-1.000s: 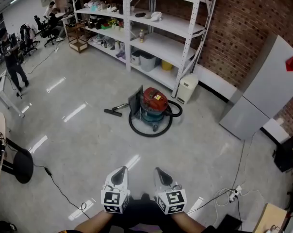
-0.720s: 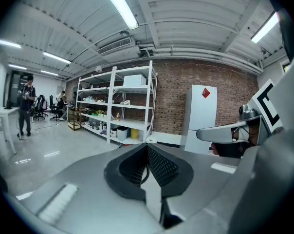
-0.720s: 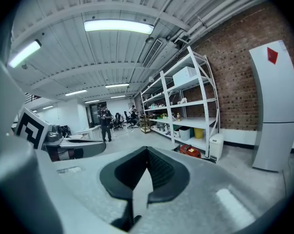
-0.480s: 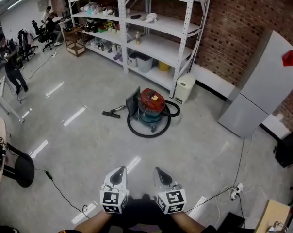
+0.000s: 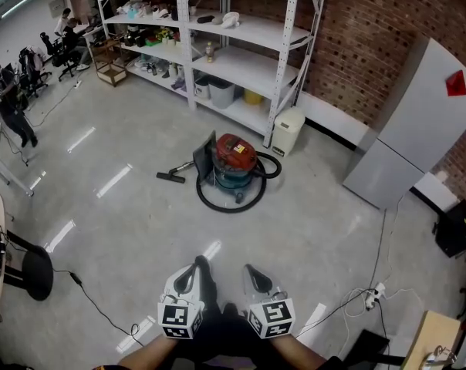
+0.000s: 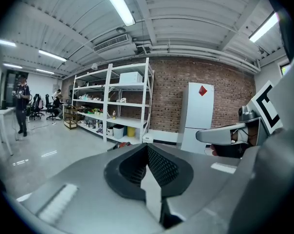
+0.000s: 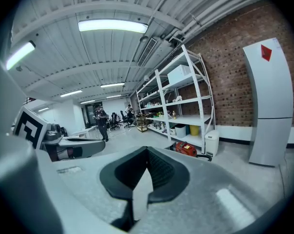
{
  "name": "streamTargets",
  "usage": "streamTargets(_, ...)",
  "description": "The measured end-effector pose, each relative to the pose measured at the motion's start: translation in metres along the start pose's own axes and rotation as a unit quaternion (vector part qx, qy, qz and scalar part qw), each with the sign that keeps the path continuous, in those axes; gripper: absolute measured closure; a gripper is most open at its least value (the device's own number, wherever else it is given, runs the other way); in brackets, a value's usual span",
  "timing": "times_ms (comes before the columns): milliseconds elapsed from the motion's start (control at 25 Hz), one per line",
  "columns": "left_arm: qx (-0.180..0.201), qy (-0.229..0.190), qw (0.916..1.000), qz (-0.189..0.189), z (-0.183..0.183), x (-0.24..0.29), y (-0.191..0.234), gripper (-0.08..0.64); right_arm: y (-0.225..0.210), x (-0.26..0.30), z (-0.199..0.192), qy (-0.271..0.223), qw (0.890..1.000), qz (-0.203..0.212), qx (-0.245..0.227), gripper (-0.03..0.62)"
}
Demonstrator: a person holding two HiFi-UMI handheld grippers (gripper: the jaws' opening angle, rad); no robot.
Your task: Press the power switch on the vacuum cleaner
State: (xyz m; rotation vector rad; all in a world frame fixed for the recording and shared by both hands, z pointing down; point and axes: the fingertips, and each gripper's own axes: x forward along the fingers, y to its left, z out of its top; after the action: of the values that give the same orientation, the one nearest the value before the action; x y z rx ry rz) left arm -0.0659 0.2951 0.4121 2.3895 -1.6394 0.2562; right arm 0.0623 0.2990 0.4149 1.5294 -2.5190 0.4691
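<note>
The 2 grippers are held low and side by side in the head view, well apart from the vacuum cleaner (image 5: 231,160): the left gripper (image 5: 190,274) and the right gripper (image 5: 255,274) are both clenched with nothing between the jaws, as each gripper view shows (image 6: 147,162) (image 7: 146,168). The vacuum cleaner, with a red top and a teal body, stands on the grey floor (image 5: 140,222) toward its far edge, near the white shelf rack (image 5: 241,68) at the brick wall, and its black hose (image 5: 217,204) lies in a loop around it.
</note>
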Motion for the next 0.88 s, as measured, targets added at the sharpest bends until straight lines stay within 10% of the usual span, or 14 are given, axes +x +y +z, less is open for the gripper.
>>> streamTargets(880,0.000,0.030,0.9973,-0.068,0.025,0.161,0.043,0.545,-0.072,0.133,0.037,0.055,0.997,-0.049,0.014,0.600)
